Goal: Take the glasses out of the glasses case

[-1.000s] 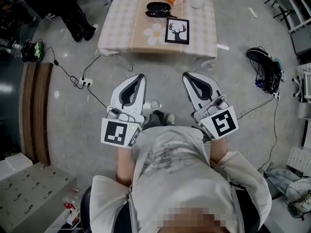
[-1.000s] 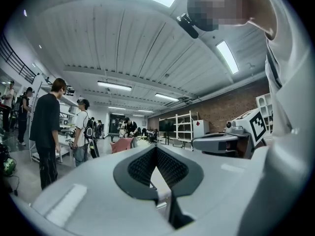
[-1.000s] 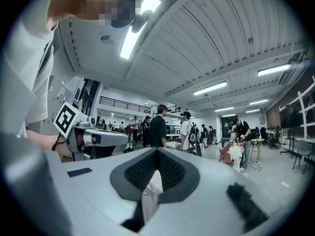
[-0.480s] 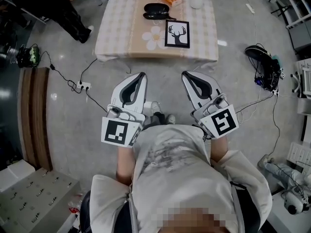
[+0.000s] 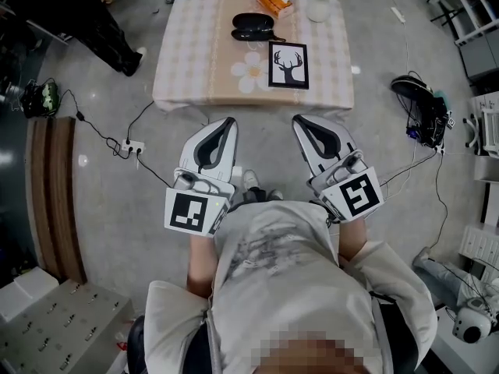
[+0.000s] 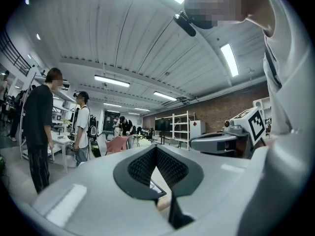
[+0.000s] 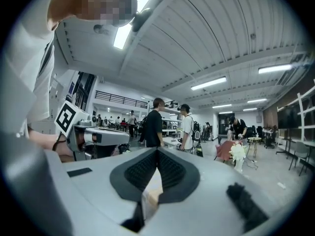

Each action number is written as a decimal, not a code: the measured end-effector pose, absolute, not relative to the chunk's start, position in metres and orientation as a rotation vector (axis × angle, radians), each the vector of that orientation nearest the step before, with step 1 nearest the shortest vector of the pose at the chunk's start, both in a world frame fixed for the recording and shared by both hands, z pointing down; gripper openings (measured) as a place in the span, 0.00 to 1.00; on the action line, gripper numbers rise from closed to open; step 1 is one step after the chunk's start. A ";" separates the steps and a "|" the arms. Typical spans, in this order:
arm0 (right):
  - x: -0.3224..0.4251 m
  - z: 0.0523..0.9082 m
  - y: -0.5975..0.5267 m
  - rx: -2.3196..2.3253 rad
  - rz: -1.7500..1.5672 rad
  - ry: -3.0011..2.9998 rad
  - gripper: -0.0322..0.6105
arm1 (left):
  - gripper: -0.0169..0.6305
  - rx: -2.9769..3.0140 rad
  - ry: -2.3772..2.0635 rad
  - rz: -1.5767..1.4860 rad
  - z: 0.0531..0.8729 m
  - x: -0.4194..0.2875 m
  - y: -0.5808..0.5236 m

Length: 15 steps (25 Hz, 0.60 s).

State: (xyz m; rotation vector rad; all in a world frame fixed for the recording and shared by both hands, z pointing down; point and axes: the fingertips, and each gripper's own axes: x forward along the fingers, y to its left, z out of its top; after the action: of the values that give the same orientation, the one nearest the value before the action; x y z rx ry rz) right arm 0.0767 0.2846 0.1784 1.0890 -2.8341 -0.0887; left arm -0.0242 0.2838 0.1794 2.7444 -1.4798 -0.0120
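Note:
A black glasses case lies closed on the far part of a low table with a checked cloth, well ahead of both grippers. My left gripper and right gripper are held side by side close to my body, above the floor and short of the table's near edge. Both are shut with nothing between their jaws. In the left gripper view the left gripper points level across the room. The right gripper does the same. The glasses are not visible.
On the table also stand a framed deer picture, an orange packet and a white vase. A power strip with cables lies on the floor at left, a black bag at right. A person stands at top left.
The table has shifted lower and closer in the head view as I move toward it. Both grippers keep the same pose and stay shut.

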 end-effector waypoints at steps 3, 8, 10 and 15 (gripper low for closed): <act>0.070 0.178 0.278 1.106 -0.089 -2.819 0.08 | 0.04 2.756 -1.466 -0.017 0.179 -0.031 0.276; 0.063 0.179 0.268 1.140 -0.088 -2.793 0.08 | 0.04 2.775 -1.427 -0.021 0.181 -0.038 0.263; 0.060 0.178 0.267 1.155 -0.090 -2.789 0.08 | 0.04 2.781 -1.412 -0.023 0.182 -0.041 0.261; 0.056 0.177 0.263 1.176 -0.084 -2.778 0.08 | 0.04 2.790 -1.393 -0.028 0.179 -0.044 0.255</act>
State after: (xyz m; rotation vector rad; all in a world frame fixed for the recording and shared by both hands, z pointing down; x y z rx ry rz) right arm 0.0561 0.2626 0.1768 1.1761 -2.7777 -0.0841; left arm -0.0444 0.2554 0.1793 2.7902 -1.3927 -0.0277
